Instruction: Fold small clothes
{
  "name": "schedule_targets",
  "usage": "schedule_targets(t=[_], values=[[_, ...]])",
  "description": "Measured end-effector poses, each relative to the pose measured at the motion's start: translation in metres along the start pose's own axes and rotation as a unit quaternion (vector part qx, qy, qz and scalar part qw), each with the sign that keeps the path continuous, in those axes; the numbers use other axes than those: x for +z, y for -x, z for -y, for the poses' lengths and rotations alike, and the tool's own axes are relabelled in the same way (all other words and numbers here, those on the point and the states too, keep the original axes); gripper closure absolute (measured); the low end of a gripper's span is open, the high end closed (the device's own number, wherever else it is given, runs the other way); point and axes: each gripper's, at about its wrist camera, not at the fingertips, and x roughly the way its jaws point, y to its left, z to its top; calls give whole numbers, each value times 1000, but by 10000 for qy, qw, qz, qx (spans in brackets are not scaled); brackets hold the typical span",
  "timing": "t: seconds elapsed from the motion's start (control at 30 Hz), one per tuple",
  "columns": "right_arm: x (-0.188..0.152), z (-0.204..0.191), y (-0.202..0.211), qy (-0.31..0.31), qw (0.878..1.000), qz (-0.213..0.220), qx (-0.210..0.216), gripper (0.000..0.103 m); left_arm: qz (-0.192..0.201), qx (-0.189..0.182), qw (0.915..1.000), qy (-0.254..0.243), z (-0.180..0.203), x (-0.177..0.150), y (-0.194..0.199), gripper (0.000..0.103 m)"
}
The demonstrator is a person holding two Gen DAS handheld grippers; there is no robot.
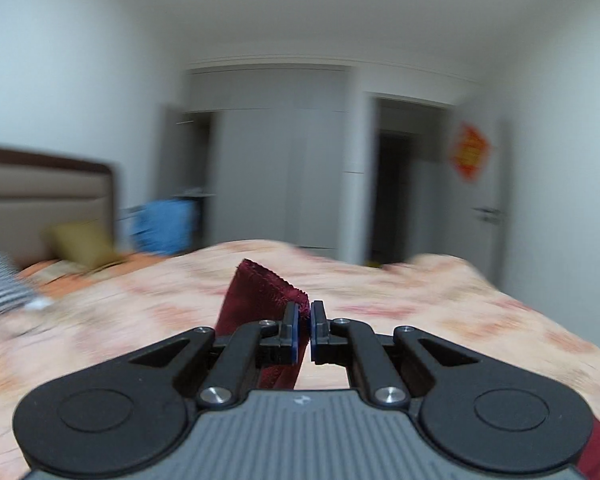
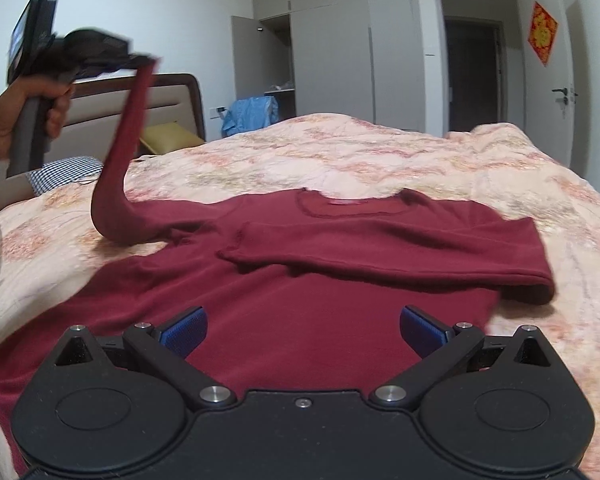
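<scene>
Left wrist view: the left gripper is pinching the cuff of a dark red sleeve between nearly closed jaws, holding it up above the floral quilt of the bed, with the room behind smeared by motion blur

Right wrist view: the right gripper is hovering with its jaws spread wide and gripping nothing, just above the hem end of the single dark red sweater, which is lying flat across the near half of the quilt. One sleeve is already lying folded across the chest below the neckline; the other is rising from the sweater's left shoulder in a limp curve to the left gripper, raised over the quilt's left edge in the person's left hand

One garment, two sleeves and two grippers are showing. The knit is looking soft, light and floppy, likely to sag and drape wherever it is unsupported, so the cuff is a sound place to hold for laying the sleeve over, and the hem corners would suit the body fold
</scene>
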Motion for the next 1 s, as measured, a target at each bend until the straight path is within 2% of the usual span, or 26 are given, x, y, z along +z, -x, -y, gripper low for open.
schedule_targets(t=[0.13, 0.27, 0.43, 0.57, 0.6, 0.7, 0.87, 1.0], values=[[-10, 24, 8, -163, 9997, -67, -176, 1, -253, -694, 9962, -452, 80, -21, -22, 98], [-21, 45, 12, -395, 9986, -167, -318, 1, -785, -1166, 9877, -681, 138, -66, -43, 98], [-34, 62, 14, -714, 9964, -285, -343, 1, -1523, -1466, 9757, -575, 159, -124, -57, 97], [-36, 63, 12, -763, 9962, -288, -314, 1, -1892, -1624, 9675, -417, 156, -142, -59, 94], [-36, 62, 11, -751, 9963, -289, -304, 1, -1953, -1647, 9663, -330, 148, -145, -57, 87], [-34, 59, 8, -706, 9967, -288, -282, 1, -2016, -1629, 9657, -144, 131, -143, -44, 47], [-24, 56, 4, -713, 9971, -195, -150, 1, -2017, -1636, 9654, -233, 99, -136, -24, 31], [-8, 52, -7, -751, 9971, -75, 100, 1, -2039, -1185, 9706, -487, 62, -141, -1, 23]])
